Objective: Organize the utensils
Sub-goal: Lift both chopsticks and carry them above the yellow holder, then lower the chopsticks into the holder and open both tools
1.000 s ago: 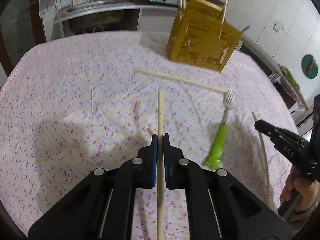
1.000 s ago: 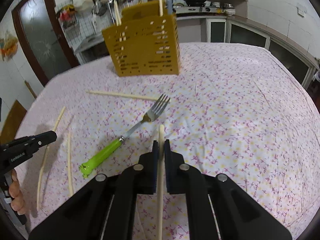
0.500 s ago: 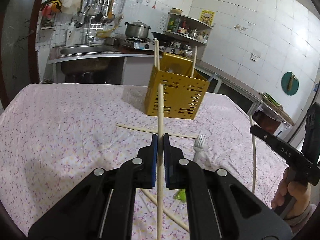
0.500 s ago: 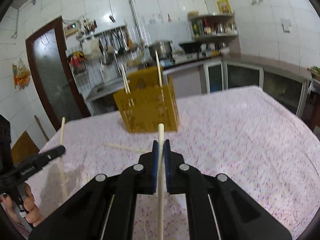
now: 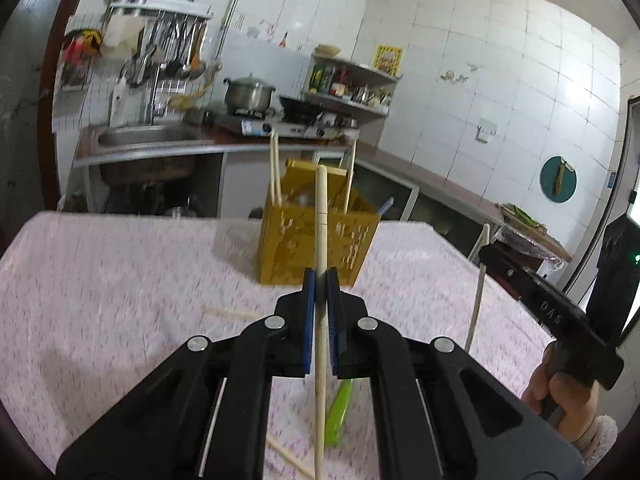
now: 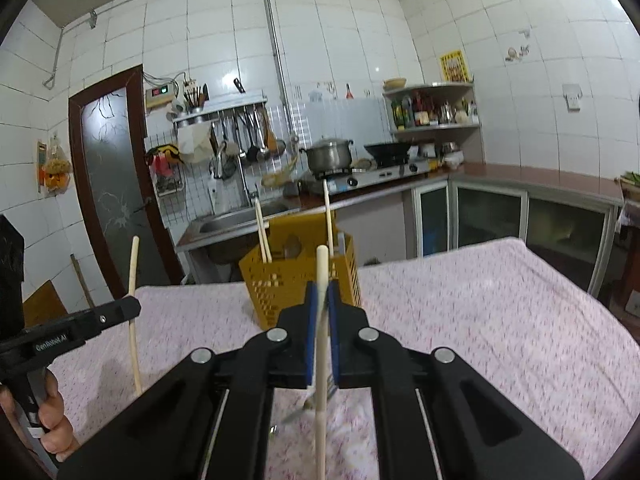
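Black hand-held gripper (image 5: 321, 280), blue pads (image 5: 307, 320)

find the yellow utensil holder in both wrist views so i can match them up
Left wrist: yellow utensil holder at centre, on the table, behind the held chopstick.
Right wrist: holder at centre, just left of the fingers.
Shared landmark: steel pot on the stove.

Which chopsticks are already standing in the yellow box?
The three chopsticks sticking up out of the yellow box. The others are clamped in a gripper or lying on the table.
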`<action>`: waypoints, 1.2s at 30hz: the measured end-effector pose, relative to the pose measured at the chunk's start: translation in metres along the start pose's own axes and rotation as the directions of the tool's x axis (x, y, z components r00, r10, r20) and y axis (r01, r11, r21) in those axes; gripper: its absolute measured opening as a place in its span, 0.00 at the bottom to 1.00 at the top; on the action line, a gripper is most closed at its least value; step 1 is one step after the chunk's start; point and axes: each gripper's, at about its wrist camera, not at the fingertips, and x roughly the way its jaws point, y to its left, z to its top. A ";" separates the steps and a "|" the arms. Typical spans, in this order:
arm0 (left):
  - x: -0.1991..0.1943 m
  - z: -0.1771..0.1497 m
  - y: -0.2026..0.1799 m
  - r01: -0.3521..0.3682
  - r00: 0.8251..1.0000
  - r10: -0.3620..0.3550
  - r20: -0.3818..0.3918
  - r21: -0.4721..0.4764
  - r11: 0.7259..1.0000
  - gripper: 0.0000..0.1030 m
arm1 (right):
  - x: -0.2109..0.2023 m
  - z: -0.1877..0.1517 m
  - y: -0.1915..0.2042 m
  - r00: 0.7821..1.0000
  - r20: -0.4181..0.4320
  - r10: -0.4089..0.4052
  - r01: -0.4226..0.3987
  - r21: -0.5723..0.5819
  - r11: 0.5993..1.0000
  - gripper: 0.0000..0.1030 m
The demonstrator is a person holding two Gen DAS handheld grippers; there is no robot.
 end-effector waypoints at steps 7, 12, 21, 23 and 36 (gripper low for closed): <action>0.019 0.034 -0.012 -0.004 0.994 -0.001 0.106 0.042 0.999 0.04 | 0.013 0.026 -0.001 0.996 0.092 -0.021 0.025 -0.042 0.999 0.06; 0.043 0.061 -0.016 -0.013 0.986 0.001 0.167 0.069 0.998 0.04 | 0.028 0.050 -0.004 0.985 0.171 -0.021 0.030 -0.050 0.998 0.06; 0.081 0.123 -0.014 -0.030 0.962 -0.001 0.273 0.111 0.993 0.04 | 0.071 0.103 0.007 0.961 0.278 0.004 0.022 -0.089 0.996 0.06; 0.088 0.134 -0.015 -0.035 0.958 -0.002 0.285 0.124 0.992 0.04 | 0.081 0.115 0.012 0.955 0.295 0.011 0.018 -0.095 0.995 0.06; 0.151 0.166 -0.003 -0.066 0.923 0.001 0.384 0.157 0.985 0.04 | 0.141 0.149 0.021 0.926 0.376 0.022 0.018 -0.102 0.995 0.06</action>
